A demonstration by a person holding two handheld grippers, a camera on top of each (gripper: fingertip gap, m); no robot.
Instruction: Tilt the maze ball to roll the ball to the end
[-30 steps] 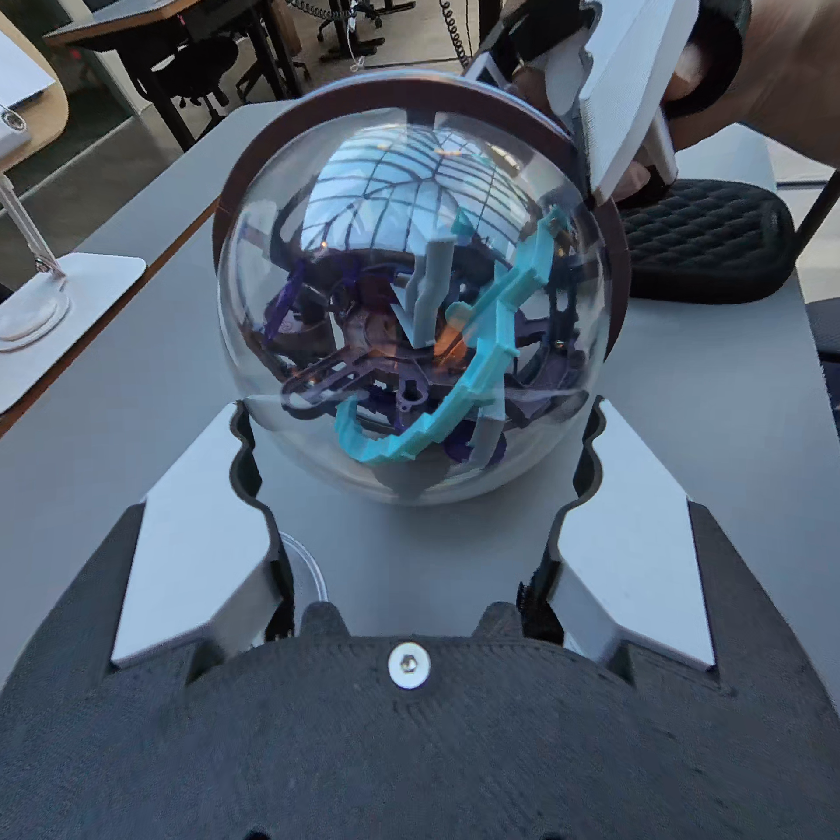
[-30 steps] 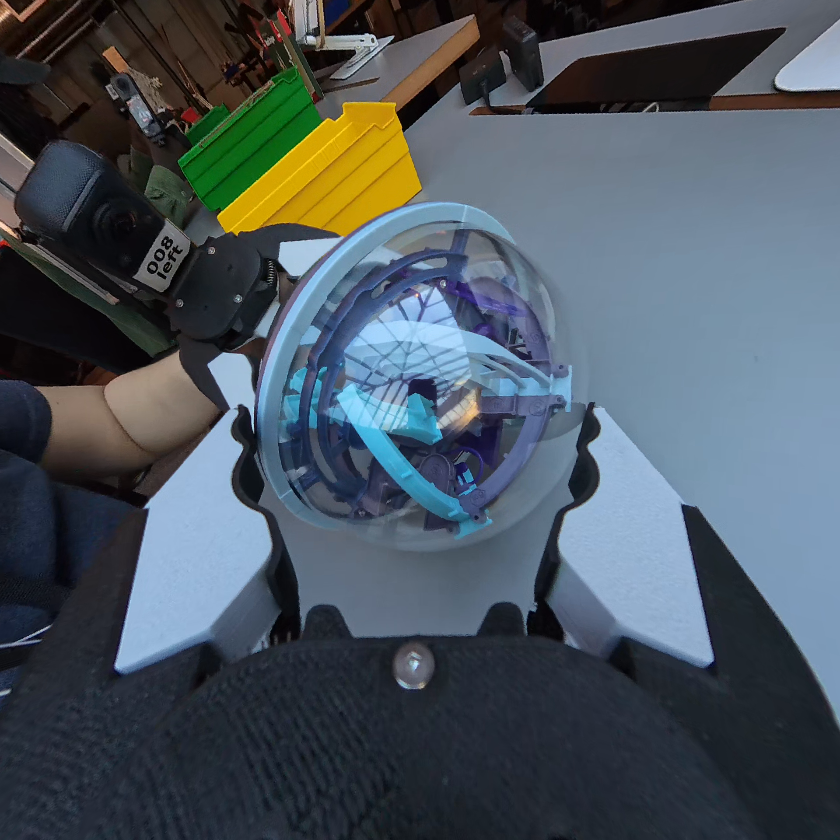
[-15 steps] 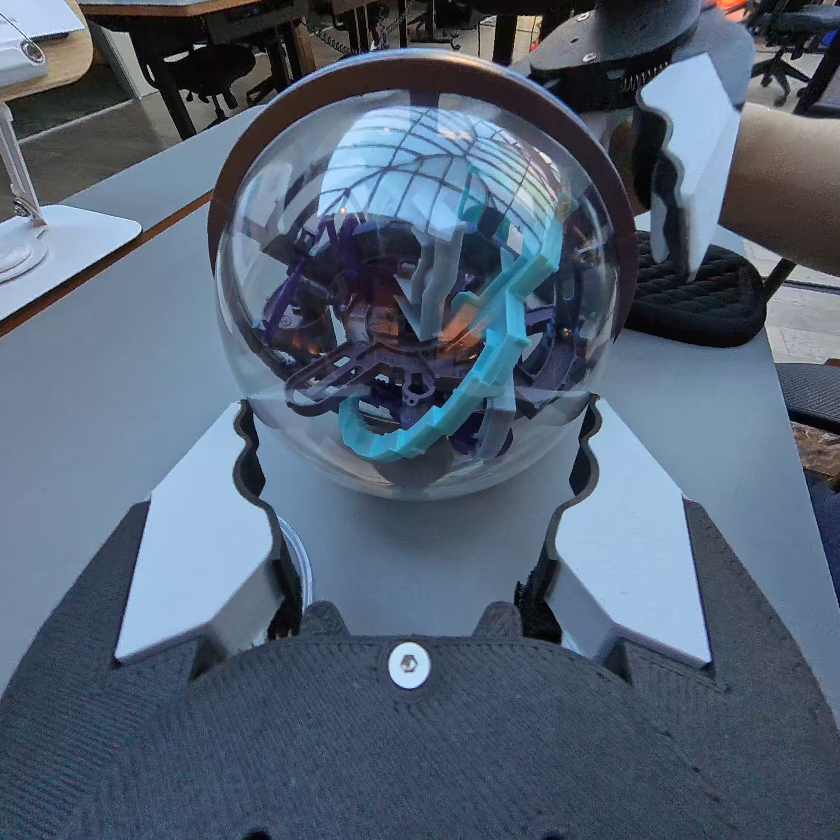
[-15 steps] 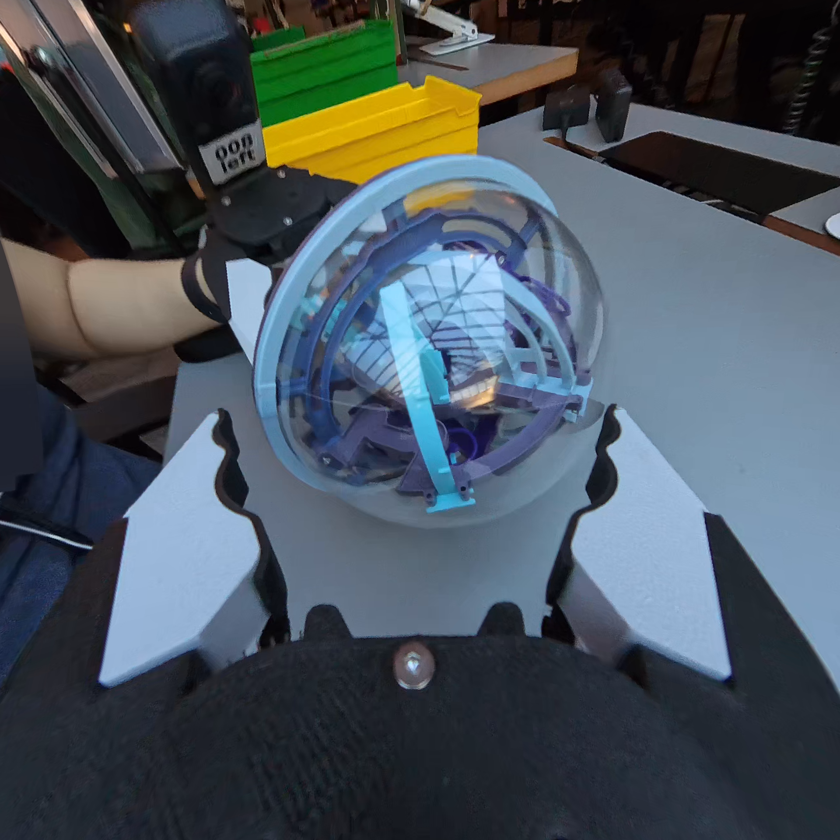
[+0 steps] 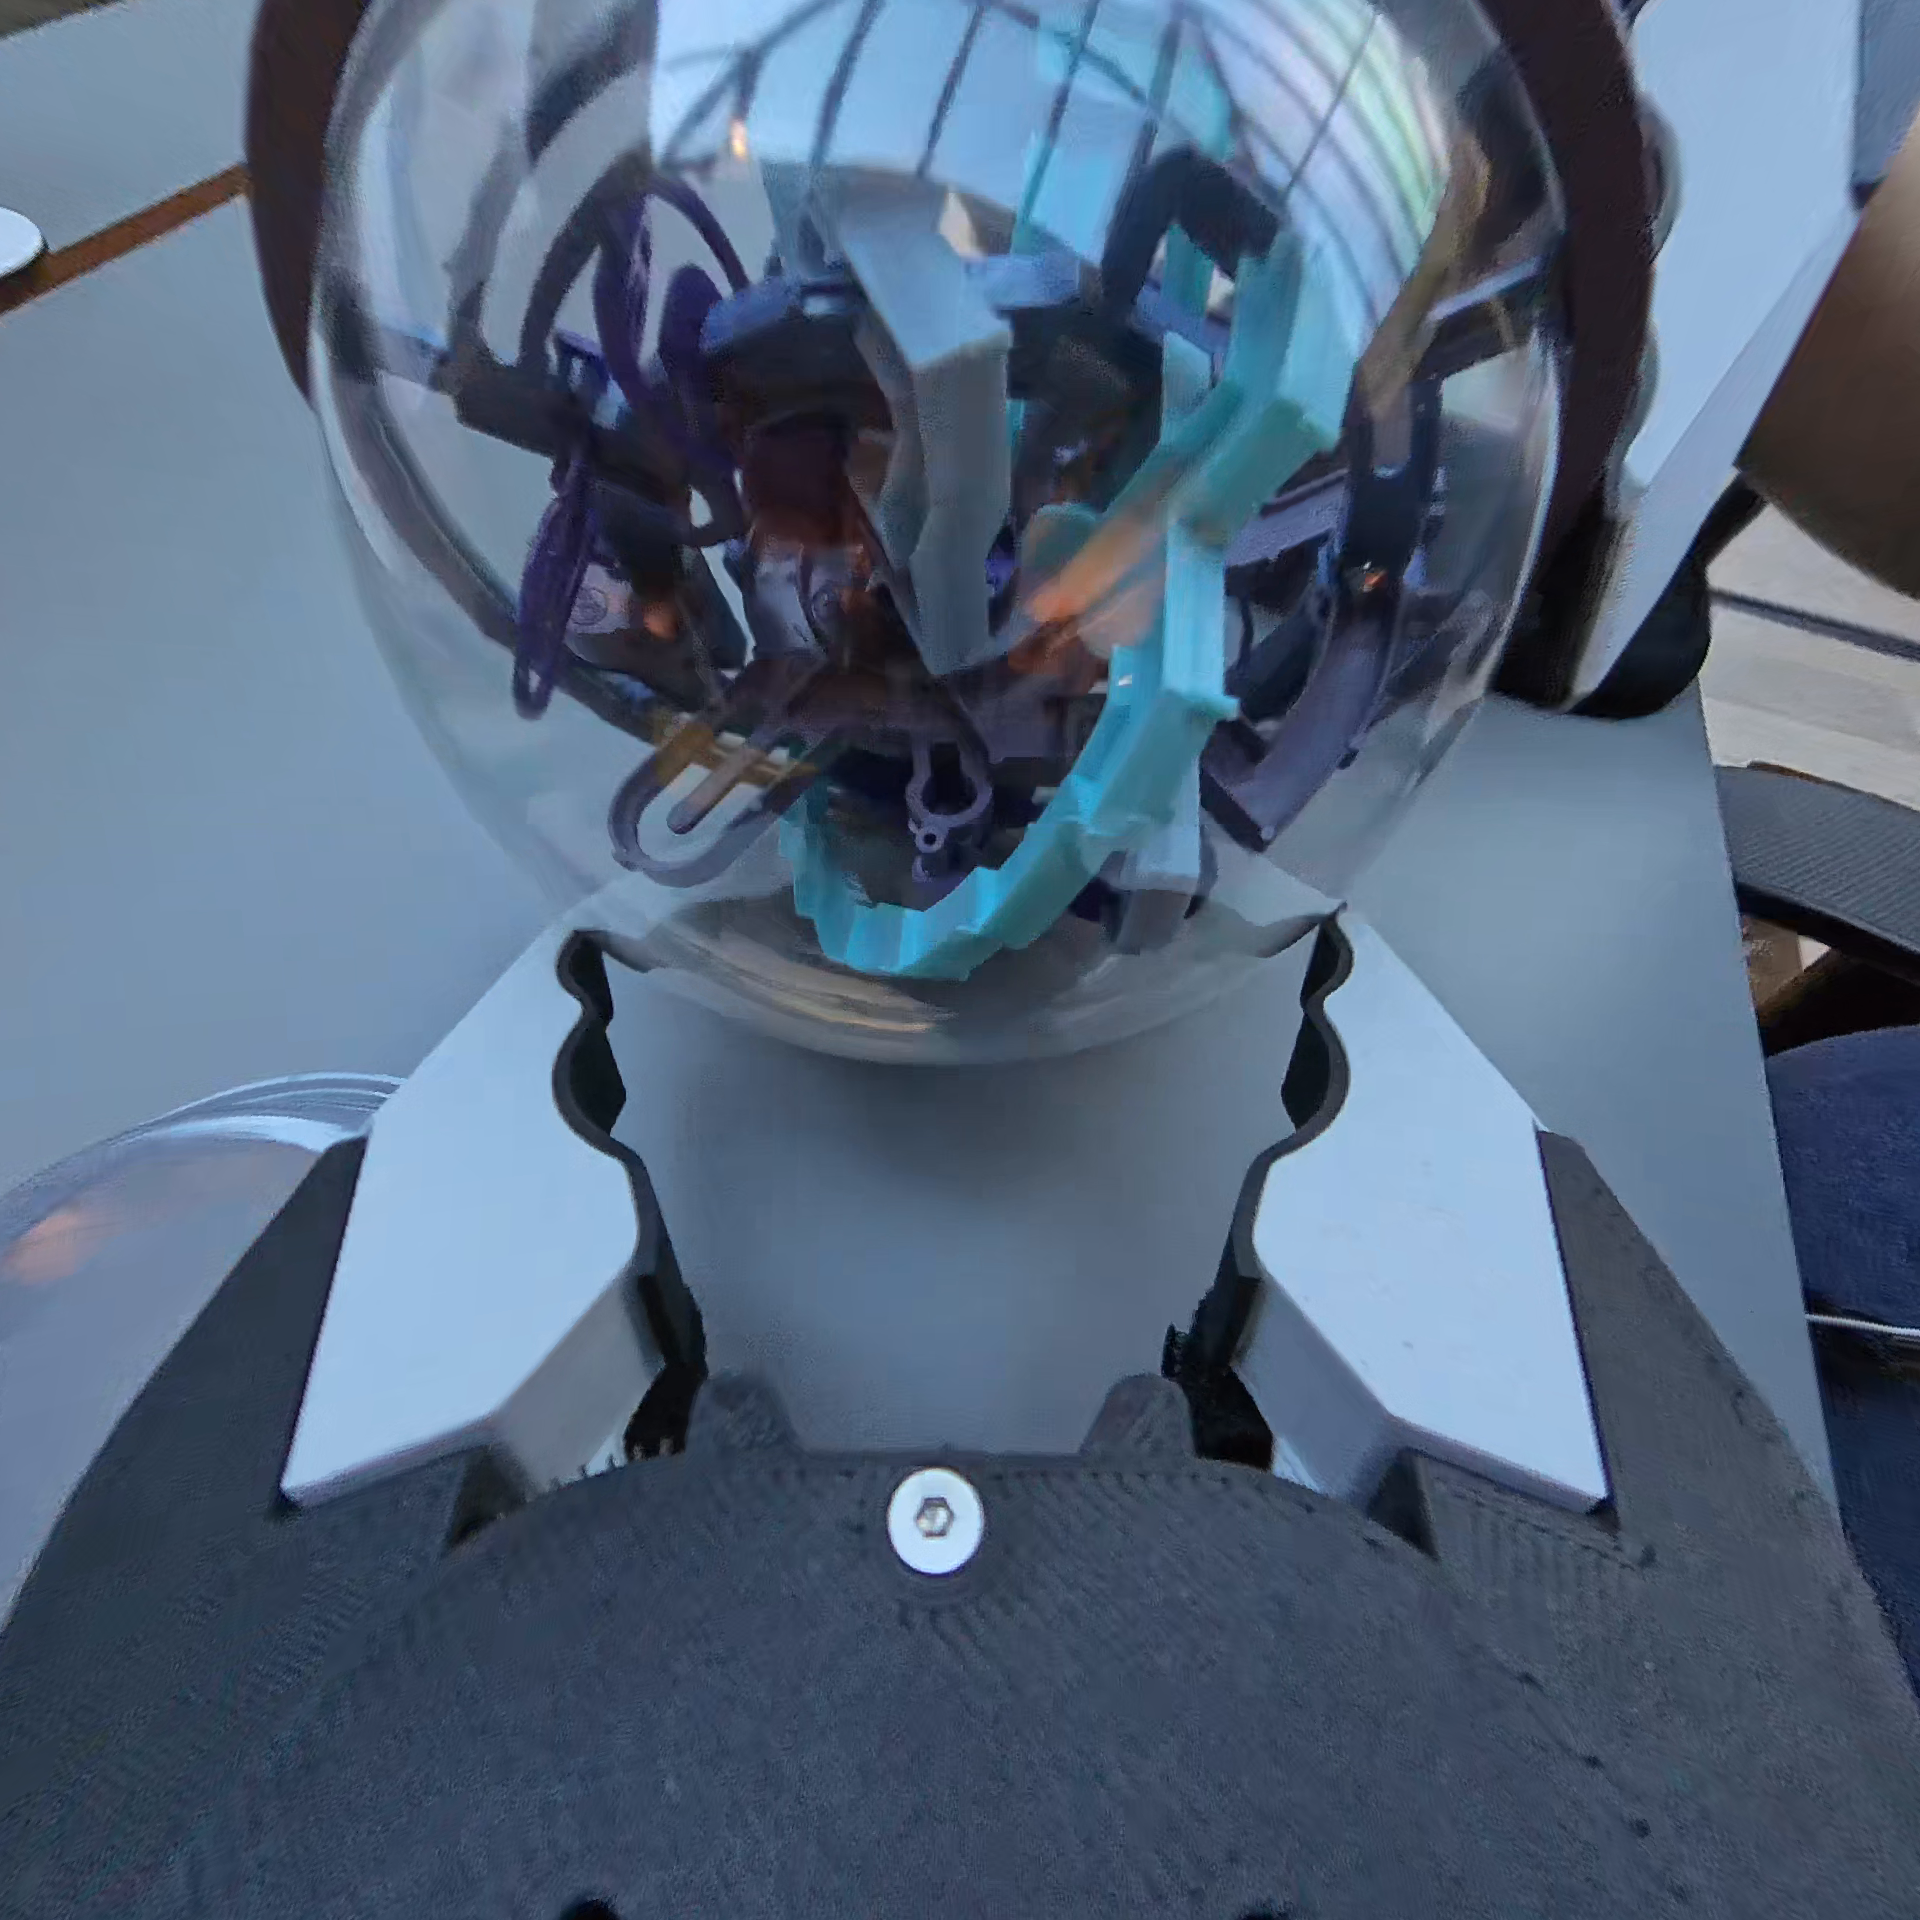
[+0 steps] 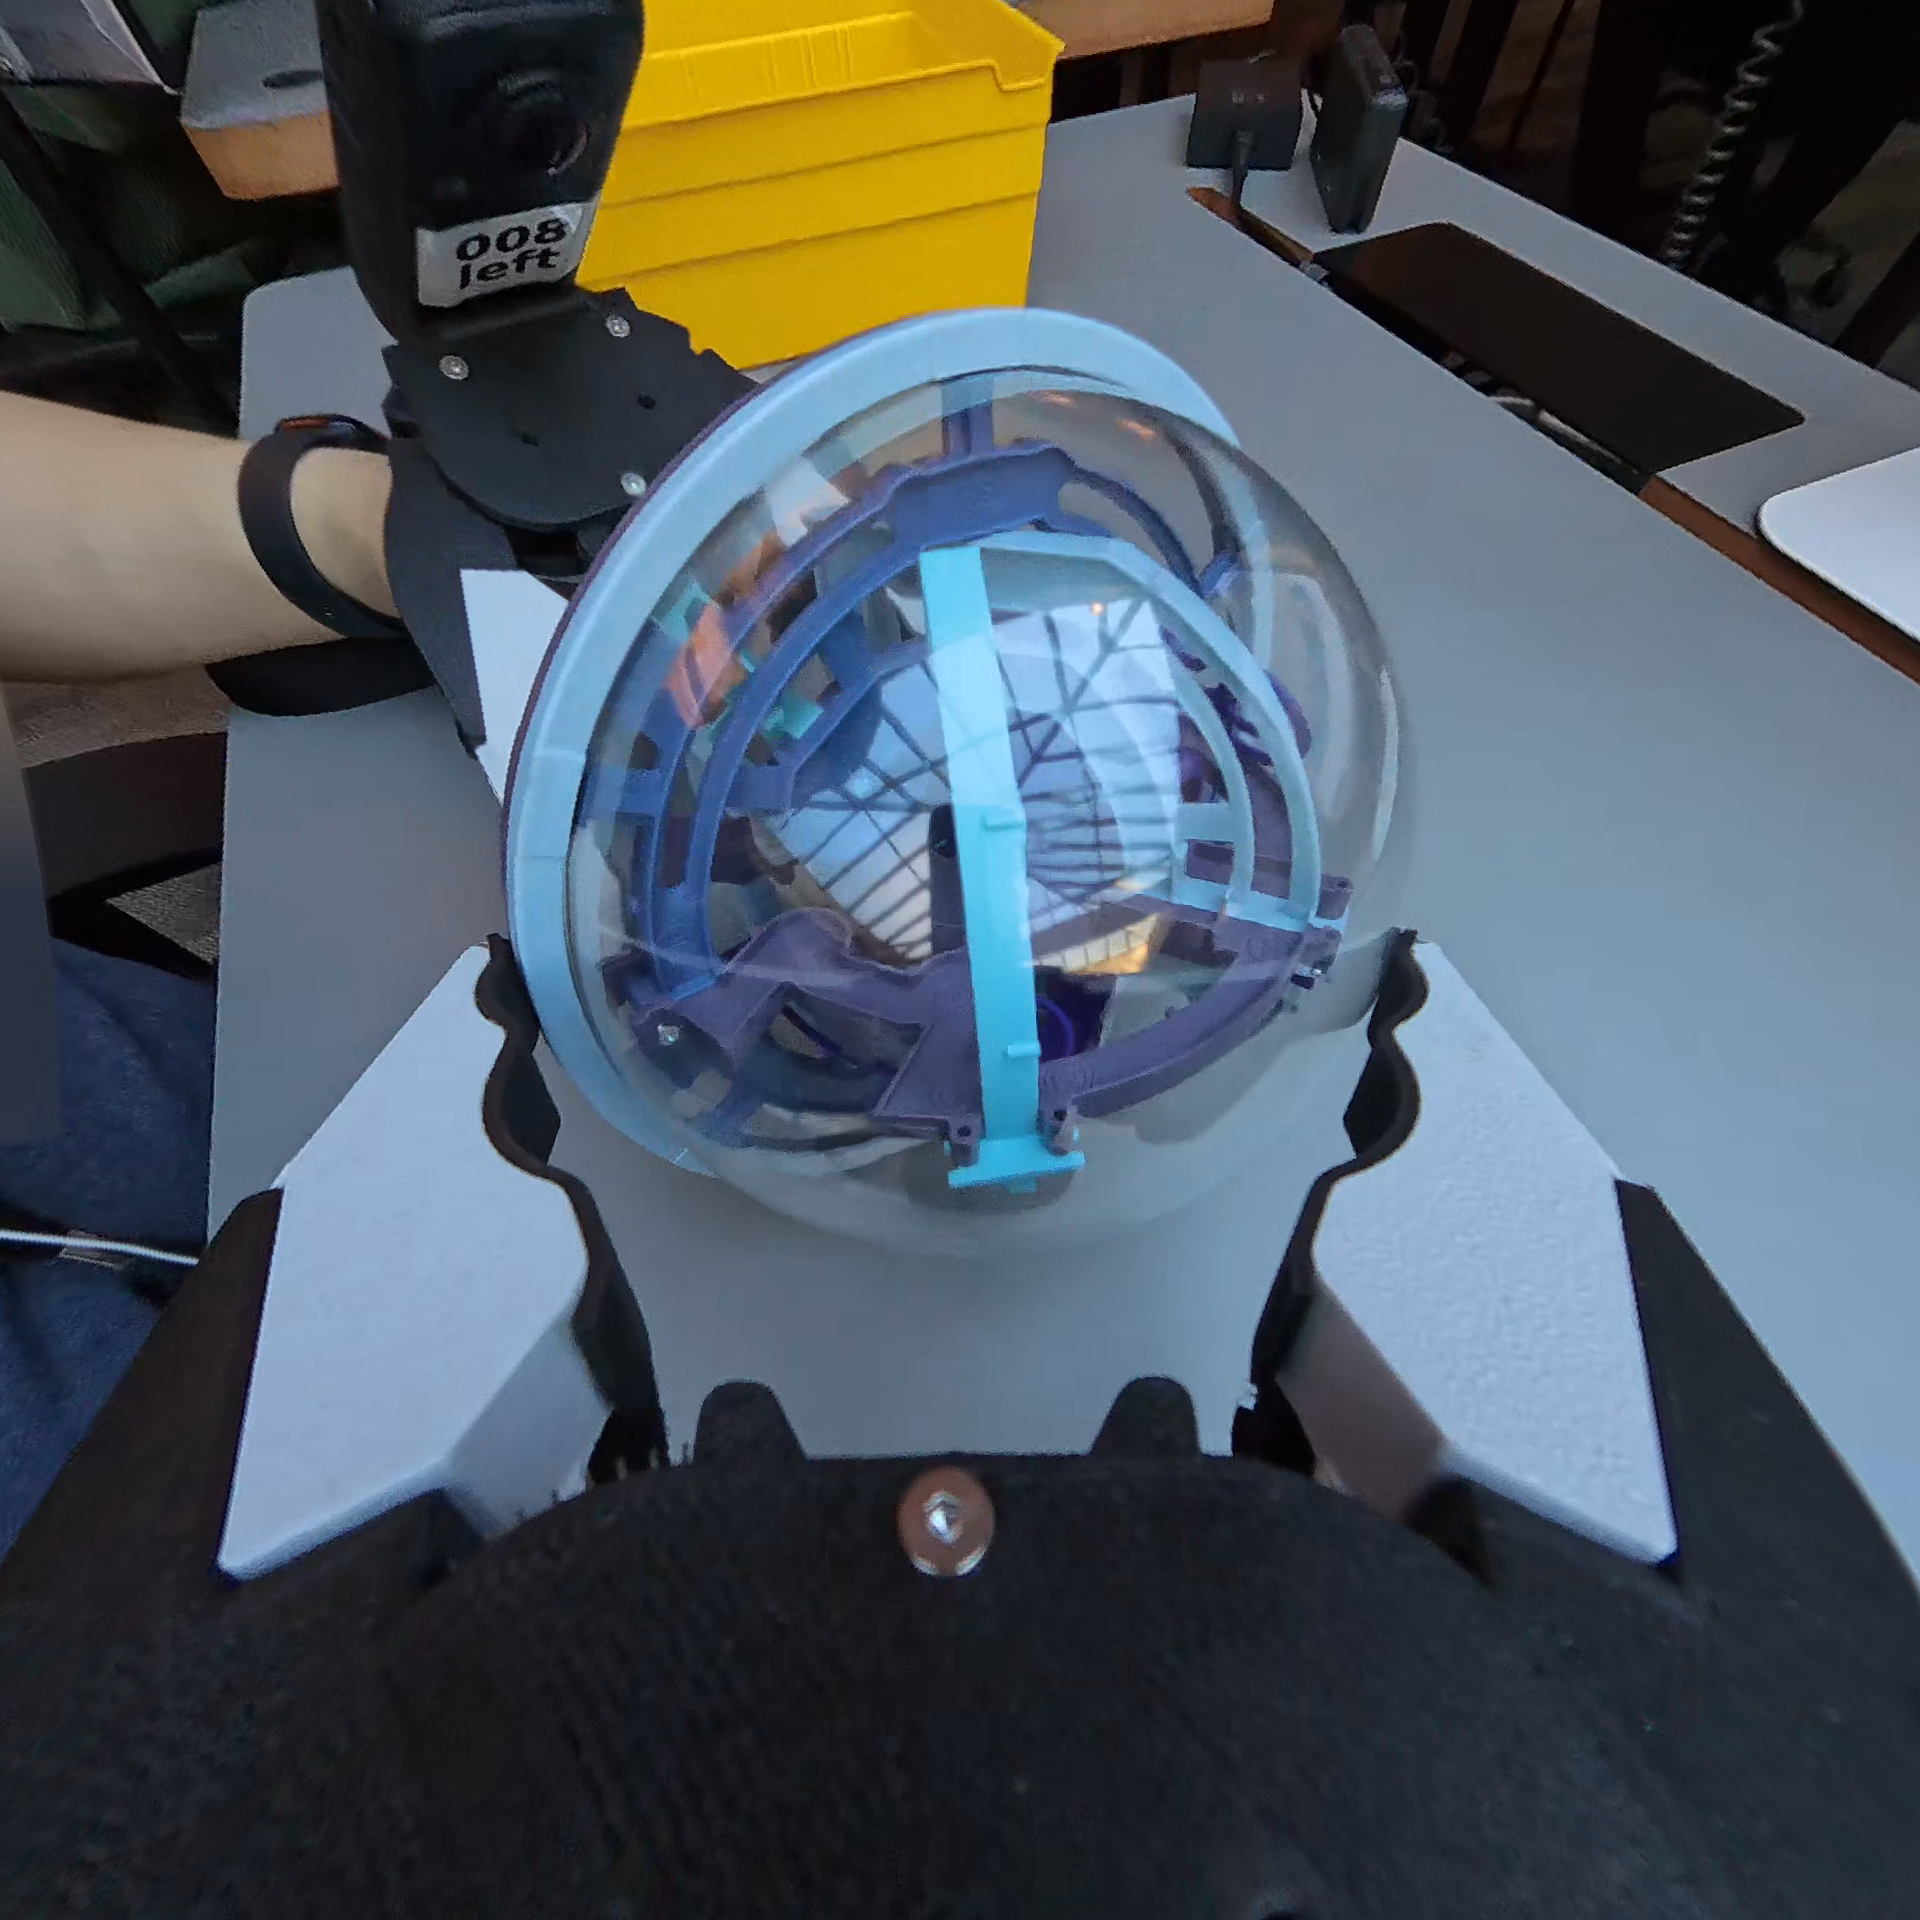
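Left wrist view is nearly filled by the maze ball (image 5: pixel 935 499), a clear sphere with a dark band round its middle and a tangle of purple, grey and turquoise tracks (image 5: pixel 1122 748) inside, sitting in the upper centre of the frame. The left tool (image 5: pixel 951 956) has both jaws spread wide, their tips resting against the lower curve of the sphere, so it cradles the ball more than it clamps it. At the upper right edge a white finger (image 5: pixel 1756 343) of the other tool shows beside the band, and a clear domed thing (image 5: pixel 156 1174), perhaps the ball's stand, lies at the lower left. From the right wrist view the sphere fills the centre, its pale blue rim (image 6: pixel 582 790) tilted over toward the left of the frame, with a light blue upright strip (image 6: pixel 987 862) facing the camera. The right tool (image 6: pixel 945 977) is likewise splayed open, tips against the shell on either side, and the ball looks lifted off the grey bench (image 6: pixel 1558 727) between the two tools, though I can't be certain the underside is clear. A yellow bin (image 6: pixel 831 177) stands at the upper left behind the left tool's camera housing (image 6: pixel 478 135). As for progress, the tilting is plainly under way, but I can't pick out the little rolling ball on any track, so how much of the course remains I cannot tell; I'd reckon the finish is not yet reached.
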